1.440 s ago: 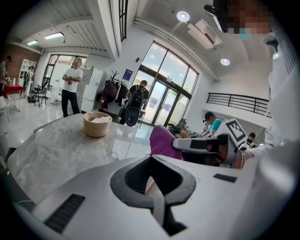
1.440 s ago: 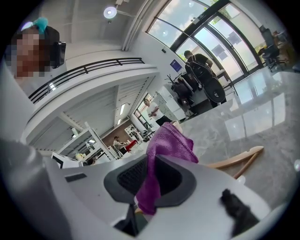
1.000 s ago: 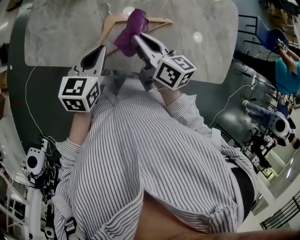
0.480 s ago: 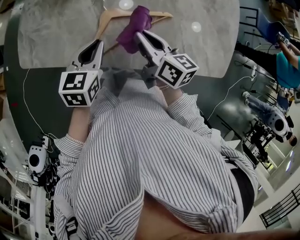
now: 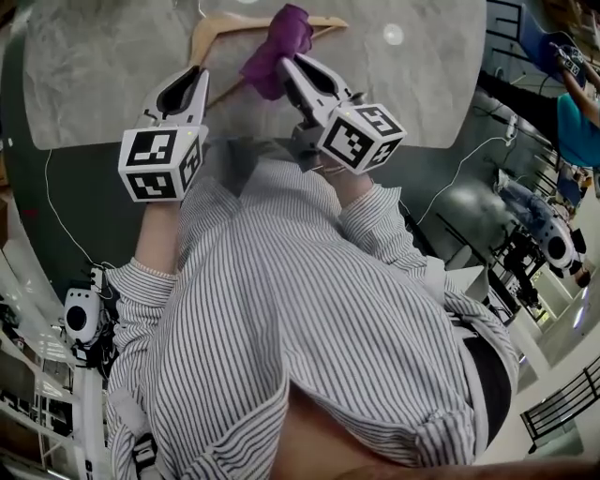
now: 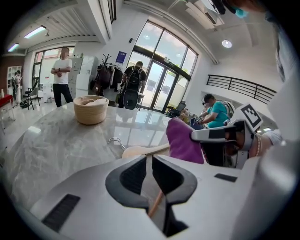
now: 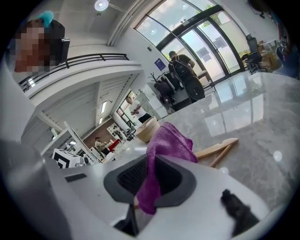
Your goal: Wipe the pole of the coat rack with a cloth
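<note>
A purple cloth [image 5: 277, 42] [image 7: 166, 140] is draped over a wooden hanger [image 5: 220, 28] [image 6: 140, 151] on the marble table [image 5: 112, 56]. My right gripper [image 5: 286, 64] [image 7: 151, 157] is shut on the cloth, which hangs down between its jaws. My left gripper [image 5: 195, 73] [image 6: 150, 157] sits at the hanger's lower bar. Its jaws have just been opening to a narrow slit. The thin wooden bar shows inside that slit, and the pads do not seem to press on it. In the left gripper view, the right gripper [image 6: 220, 133] is just beyond the cloth.
A woven basket [image 6: 91, 108] [image 7: 149, 127] stands farther along the table. A coat rack with dark coats [image 6: 105, 70] stands by the far glass doors. People stand and sit around the hall. Cables and equipment [image 5: 80, 319] lie on the floor at the left.
Both grippers have sunk toward the table, and the cloth went with the right one. In the head view, hanger and cloth now sit nearer the top edge.
</note>
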A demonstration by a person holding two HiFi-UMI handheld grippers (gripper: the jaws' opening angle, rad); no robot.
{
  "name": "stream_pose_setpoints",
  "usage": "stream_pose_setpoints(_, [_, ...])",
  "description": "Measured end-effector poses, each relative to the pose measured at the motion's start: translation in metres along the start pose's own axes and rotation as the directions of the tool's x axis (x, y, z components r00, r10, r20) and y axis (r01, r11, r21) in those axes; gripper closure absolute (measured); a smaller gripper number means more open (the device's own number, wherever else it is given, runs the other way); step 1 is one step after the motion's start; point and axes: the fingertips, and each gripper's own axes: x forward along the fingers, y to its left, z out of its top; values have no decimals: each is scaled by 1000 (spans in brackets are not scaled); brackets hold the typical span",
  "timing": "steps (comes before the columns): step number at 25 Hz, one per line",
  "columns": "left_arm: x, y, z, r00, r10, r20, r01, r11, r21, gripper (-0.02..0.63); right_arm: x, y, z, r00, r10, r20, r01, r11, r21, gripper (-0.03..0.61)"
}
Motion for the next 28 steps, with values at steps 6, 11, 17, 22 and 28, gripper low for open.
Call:
stream_pose_setpoints(6, [10,11,-12,998,-3,-56,2,1000,-24,522,0,-15,2,999,-41,-3,41,999,12,523])
stream_pose_setpoints(11, [15,19,-25,993,10,-116,-12,1000,-17,477,-1,-21,-2,997,-71,-7,71,997,34,523])
stream_pose_setpoints(17, [25,28,-40,986,16,-168,-17,1000,-4,460,-2,-30,-8,995,-96,-11,96,994,55,523])
stream_pose_setpoints(22, [29,36,-50,979,36,-200,-37,999,0,460,-2,-35,-11,994,-108,-12,108,992,60,523])
stream_pose_setpoints(28, [30,41,-59,971,38,-238,-40,999,-5,474,-3,-36,-10,991,-133,3,132,989,61,523])
